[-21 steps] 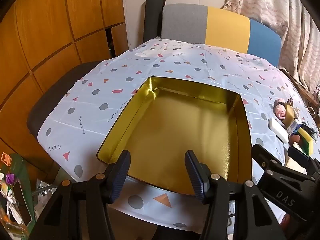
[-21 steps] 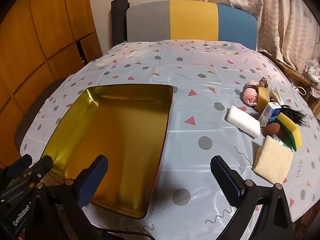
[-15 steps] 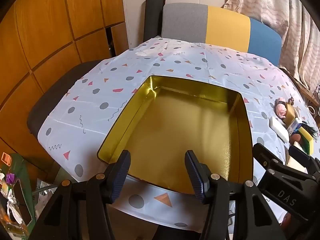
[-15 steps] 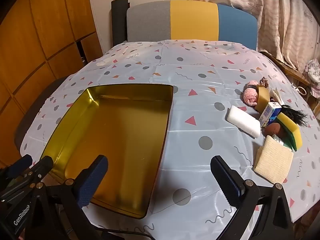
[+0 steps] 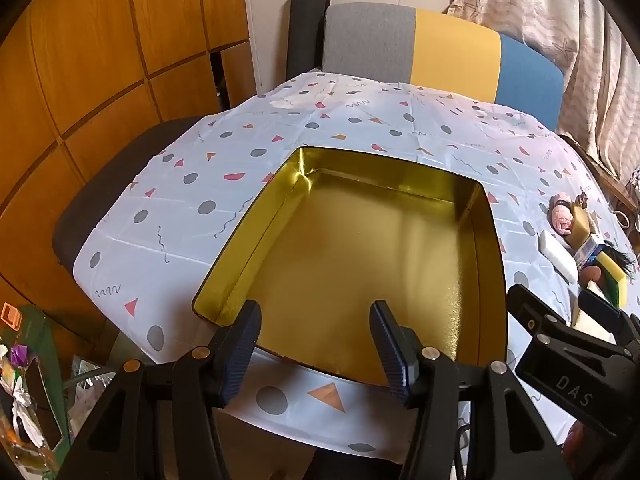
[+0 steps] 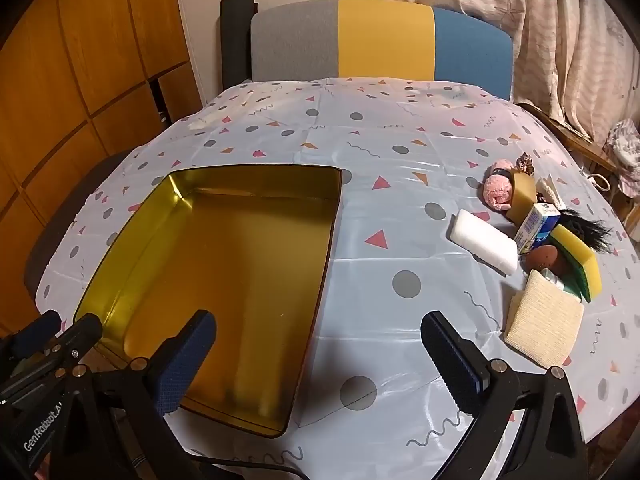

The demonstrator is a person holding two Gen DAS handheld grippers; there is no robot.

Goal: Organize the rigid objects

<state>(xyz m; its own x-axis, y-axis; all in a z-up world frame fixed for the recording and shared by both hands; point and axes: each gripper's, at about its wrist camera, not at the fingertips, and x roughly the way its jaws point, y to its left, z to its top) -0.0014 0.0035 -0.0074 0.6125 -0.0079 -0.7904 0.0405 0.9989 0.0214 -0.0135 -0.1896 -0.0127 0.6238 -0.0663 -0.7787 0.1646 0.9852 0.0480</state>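
Note:
A gold metal tray (image 6: 256, 184) lies empty on the patterned tablecloth; it also shows in the left wrist view (image 5: 486, 240). At the table's right side lies a pile: a white block (image 6: 484, 246), a small blue and white carton (image 6: 534, 226), a yellow-green sponge (image 6: 578, 262), a beige pad (image 6: 544, 324), a brown egg-like thing (image 6: 546, 260), a pink fluffy toy (image 6: 498, 192) and a gold box (image 6: 524, 194). My left gripper (image 5: 316, 350) is open and empty over the tray's near edge. My right gripper (image 6: 318, 360) is wide open and empty above the tray's right front corner.
A grey, yellow and blue chair back (image 6: 380, 40) stands behind the table. Wooden cabinets (image 5: 100, 60) line the left side. A curtain (image 6: 560, 40) hangs at the right. Clutter (image 5: 20, 360) lies on the floor at lower left.

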